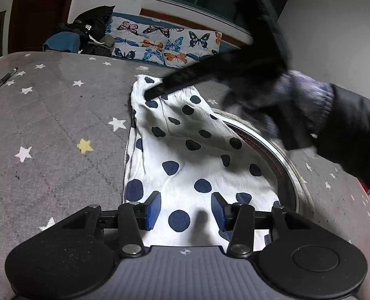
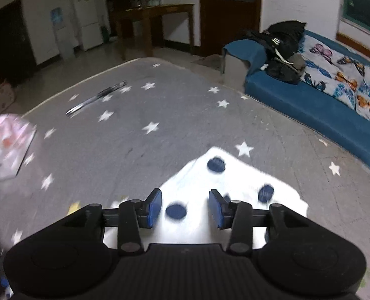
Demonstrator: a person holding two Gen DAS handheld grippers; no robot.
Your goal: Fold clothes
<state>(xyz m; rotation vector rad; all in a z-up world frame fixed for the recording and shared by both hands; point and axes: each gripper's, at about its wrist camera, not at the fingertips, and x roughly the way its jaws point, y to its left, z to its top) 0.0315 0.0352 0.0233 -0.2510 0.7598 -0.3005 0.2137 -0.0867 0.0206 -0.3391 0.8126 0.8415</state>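
Left gripper (image 1: 186, 210): jaws apart, blue pads (image 1: 153, 210) facing each other, nothing between, angled downward. Right gripper (image 2: 185, 208): jaws likewise apart, nothing clamped, tilted downward; also seen from left wrist view, blurred, reaching in from right. Right hand (image 1: 307, 105) gloved, dark sleeve (image 1: 354, 135) behind it.

garment (image 1: 185, 155): white, navy dots | cover (image 1: 60, 125): grey, white stars | pads (image 1: 153, 210): blue
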